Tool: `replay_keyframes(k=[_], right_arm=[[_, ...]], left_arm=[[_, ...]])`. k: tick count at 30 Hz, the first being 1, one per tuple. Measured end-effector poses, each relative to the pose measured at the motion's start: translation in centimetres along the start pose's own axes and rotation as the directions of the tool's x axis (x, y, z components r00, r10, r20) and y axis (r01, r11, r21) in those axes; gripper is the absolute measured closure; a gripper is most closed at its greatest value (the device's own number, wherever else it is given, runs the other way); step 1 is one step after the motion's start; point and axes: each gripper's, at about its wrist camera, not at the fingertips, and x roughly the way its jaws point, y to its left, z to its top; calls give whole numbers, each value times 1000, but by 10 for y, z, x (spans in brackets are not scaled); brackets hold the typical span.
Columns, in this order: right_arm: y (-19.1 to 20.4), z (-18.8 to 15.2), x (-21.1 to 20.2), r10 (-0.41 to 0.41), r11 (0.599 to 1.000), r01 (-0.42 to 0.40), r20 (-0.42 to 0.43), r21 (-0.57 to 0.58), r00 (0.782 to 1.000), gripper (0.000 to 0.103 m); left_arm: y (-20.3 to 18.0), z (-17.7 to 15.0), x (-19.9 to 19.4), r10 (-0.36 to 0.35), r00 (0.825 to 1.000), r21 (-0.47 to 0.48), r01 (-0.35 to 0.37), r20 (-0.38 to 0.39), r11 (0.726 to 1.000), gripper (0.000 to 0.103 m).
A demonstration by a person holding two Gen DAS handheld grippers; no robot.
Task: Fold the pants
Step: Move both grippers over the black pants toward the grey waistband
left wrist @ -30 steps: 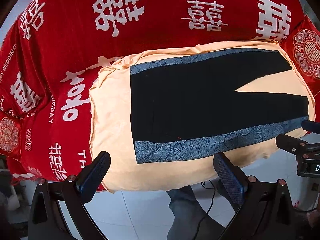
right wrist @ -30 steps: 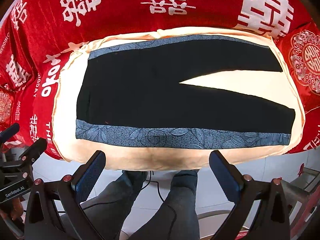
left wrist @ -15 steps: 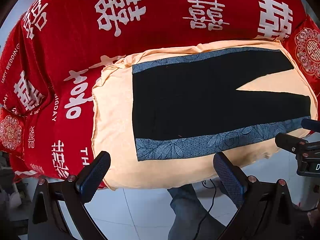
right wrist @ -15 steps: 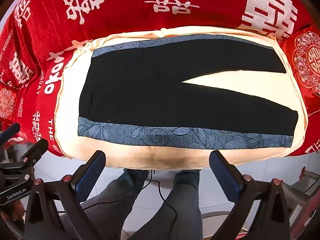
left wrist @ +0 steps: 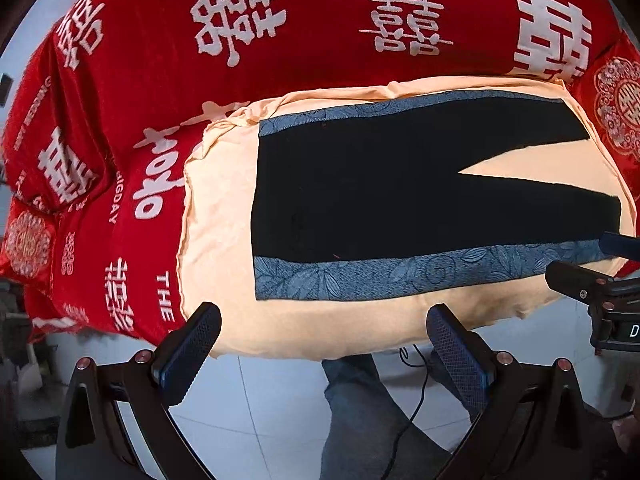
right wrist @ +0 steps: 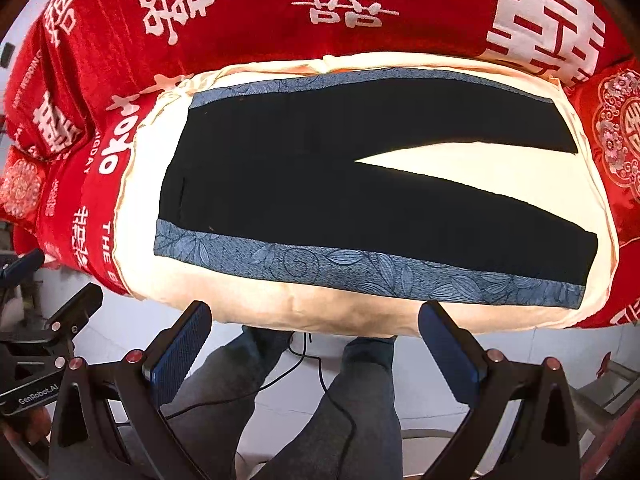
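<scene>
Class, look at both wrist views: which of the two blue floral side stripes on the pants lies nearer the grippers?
The lower stripe, along the cushion's front edge just above both open grippers; the other stripe runs along the far edge.

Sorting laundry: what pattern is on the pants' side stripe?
Blue-grey leaf print on the side stripe, clearest in the right wrist view.

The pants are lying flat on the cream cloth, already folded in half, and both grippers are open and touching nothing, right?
Not folded: the pants lie fully spread on the cream cloth, legs apart, as the right wrist view shows. Both grippers, left and right, are open and touching nothing.
</scene>
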Motion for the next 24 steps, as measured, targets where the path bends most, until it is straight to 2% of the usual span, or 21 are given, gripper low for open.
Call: replay_keyframes(k=[6,12,24], right_arm=[[-24,-10,-6,6,999,-7,-12,-48,1000,0],[-38,-18,-5,20,998,-22,-32,-57,999,0],[-24,-22,10,18,1000,-18,-47,-1,999,0]], left_arm=[[-27,-20,-6,-4,999,-68,1,-36,998,0],[-46,-35,-12,6,999,-70,-10,-54,998,0],[-29,-43,3,26,998,-1,-26,-57,1000,0]])
